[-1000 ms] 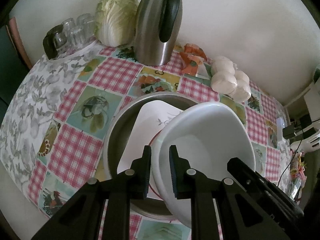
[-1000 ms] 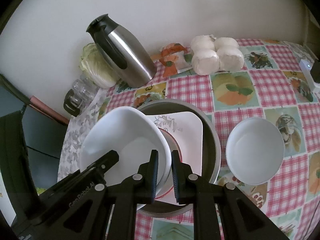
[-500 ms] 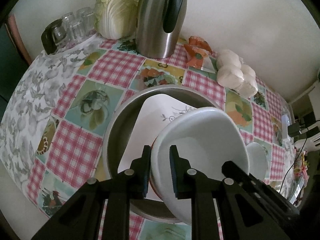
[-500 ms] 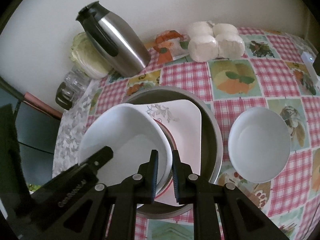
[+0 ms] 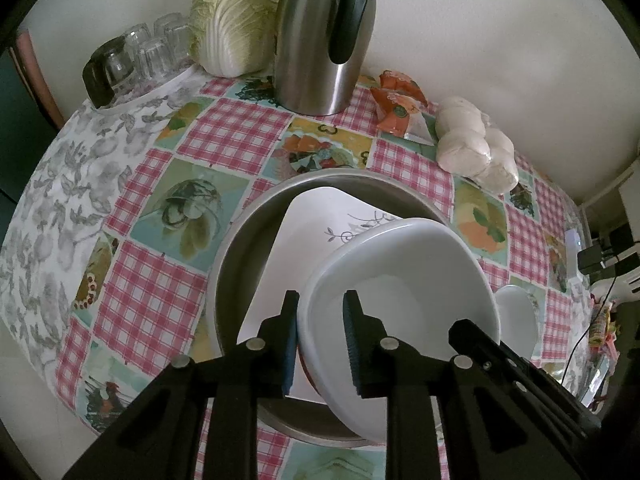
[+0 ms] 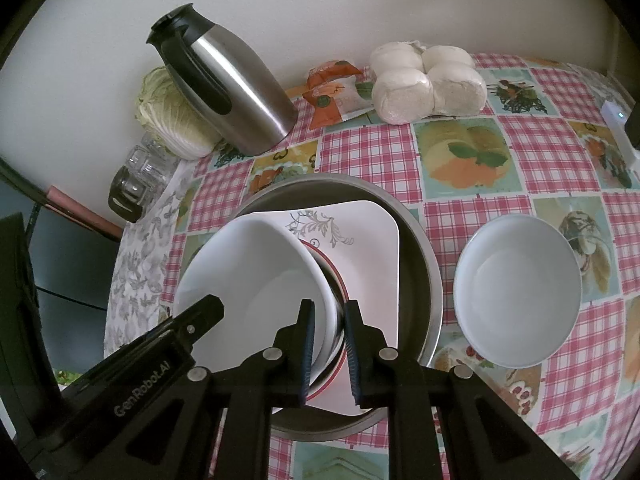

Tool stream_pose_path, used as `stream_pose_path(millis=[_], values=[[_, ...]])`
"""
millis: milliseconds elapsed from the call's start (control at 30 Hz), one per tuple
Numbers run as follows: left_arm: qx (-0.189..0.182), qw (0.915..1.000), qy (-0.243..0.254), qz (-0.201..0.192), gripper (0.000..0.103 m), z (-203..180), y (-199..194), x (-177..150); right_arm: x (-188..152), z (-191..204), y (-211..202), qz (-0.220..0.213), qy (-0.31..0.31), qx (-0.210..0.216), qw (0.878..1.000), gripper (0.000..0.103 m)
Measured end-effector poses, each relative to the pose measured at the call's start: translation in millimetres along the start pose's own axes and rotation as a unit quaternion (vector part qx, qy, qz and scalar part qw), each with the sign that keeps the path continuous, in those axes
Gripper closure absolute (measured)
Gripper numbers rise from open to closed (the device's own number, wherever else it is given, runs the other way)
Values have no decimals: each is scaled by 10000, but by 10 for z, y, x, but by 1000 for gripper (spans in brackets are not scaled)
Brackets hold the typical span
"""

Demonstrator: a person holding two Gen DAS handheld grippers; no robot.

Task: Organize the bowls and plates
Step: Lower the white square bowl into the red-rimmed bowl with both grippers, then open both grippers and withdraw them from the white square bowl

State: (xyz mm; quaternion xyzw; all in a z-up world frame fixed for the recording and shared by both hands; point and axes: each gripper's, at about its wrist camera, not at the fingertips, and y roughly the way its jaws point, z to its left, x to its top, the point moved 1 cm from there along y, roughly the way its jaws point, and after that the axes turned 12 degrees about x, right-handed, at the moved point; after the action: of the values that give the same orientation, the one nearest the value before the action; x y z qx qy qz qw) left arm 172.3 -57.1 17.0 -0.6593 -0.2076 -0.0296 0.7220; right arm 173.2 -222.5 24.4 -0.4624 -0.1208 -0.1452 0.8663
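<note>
A: Sunk a little toward the metal basin [image 5: 236, 248] since a second ago, the large white bowl [image 5: 404, 276]. Leaning now, near edge low, far edge up.

B: And where exactly?

A: Over the basin, above the square plate [image 6: 368, 240] with the grey flower drawing. Resting or only hanging, cannot tell.

B: Left gripper [image 5: 320, 300]?

A: Just been loosening. Left rim of the bowl between the jaws, outer pad close against the wall, inner pad seemingly apart from it. Released, so far as visible.

B: Right gripper [image 6: 328, 308]?

A: Clenched on the right rim of the same bowl, pointing steeply down.

B: Another bowl somewhere?

A: Yes, a small white bowl [image 6: 516, 288], upright on the checked surface [image 5: 224, 136], just beside the basin on the right, apart from both grippers.

B: At the far side?

A: Steel jug [image 6: 232, 92] with black handle, cabbage [image 5: 232, 20] to its left, glasses [image 5: 152, 52] upside down further left. Right of the jug an orange packet [image 5: 400, 104], then wrapped buns [image 6: 428, 80].
</note>
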Motion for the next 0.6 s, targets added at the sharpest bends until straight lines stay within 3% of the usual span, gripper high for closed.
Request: stream_pose_path(millis=[267, 600], values=[[-89, 10000, -27, 5, 79, 20, -46, 13, -2, 29, -23, 22, -14, -53, 10000, 85], [-192, 9997, -65, -162, 68, 49, -203, 40, 6, 66, -126, -64, -50, -46, 10000, 85]])
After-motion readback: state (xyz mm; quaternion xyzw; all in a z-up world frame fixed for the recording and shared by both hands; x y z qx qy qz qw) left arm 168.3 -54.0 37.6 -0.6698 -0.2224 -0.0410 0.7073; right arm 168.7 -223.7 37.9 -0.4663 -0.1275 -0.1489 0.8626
